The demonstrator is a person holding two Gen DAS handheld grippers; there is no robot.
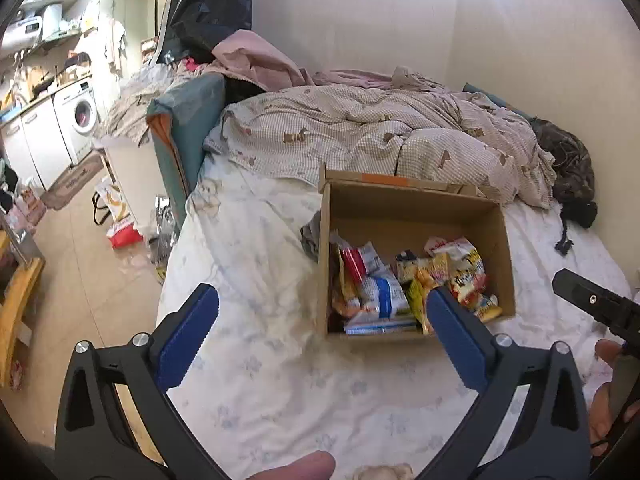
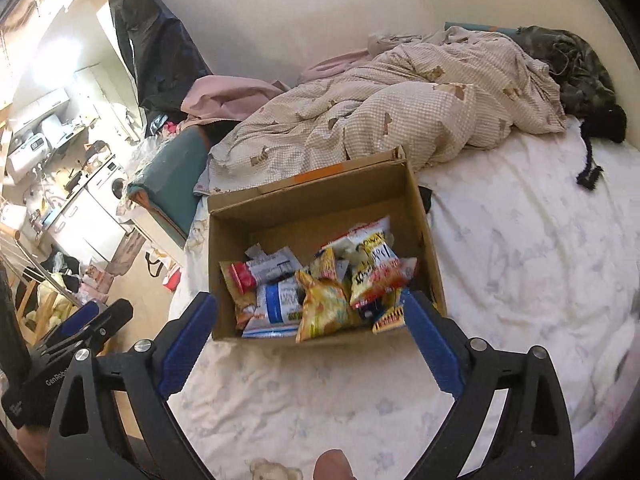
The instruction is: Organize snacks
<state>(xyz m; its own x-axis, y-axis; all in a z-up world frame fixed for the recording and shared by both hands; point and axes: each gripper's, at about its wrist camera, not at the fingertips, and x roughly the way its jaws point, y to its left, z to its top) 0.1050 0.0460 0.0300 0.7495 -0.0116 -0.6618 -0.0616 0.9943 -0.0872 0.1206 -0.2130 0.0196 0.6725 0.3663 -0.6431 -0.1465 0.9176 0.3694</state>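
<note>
On the bed (image 1: 256, 380), near its foot, sits the box (image 2: 312, 208) with its flaps open upward; the snacks (image 2: 320, 284) lie heaped against the wall of the box nearest both grippers, its far half bare. Both jaws stand wide with nothing between them: the left hand-held gripper (image 1: 322, 308) hangs before the near-left corner of the box, the right hand-held gripper (image 2: 310, 312) before its near wall. To my eye, the packets all seem binned; best to draw both grippers clear without snagging the near wall. Long axis of the box runs away from the grippers toward the duvet (image 1: 380, 128); packets point every way.
</note>
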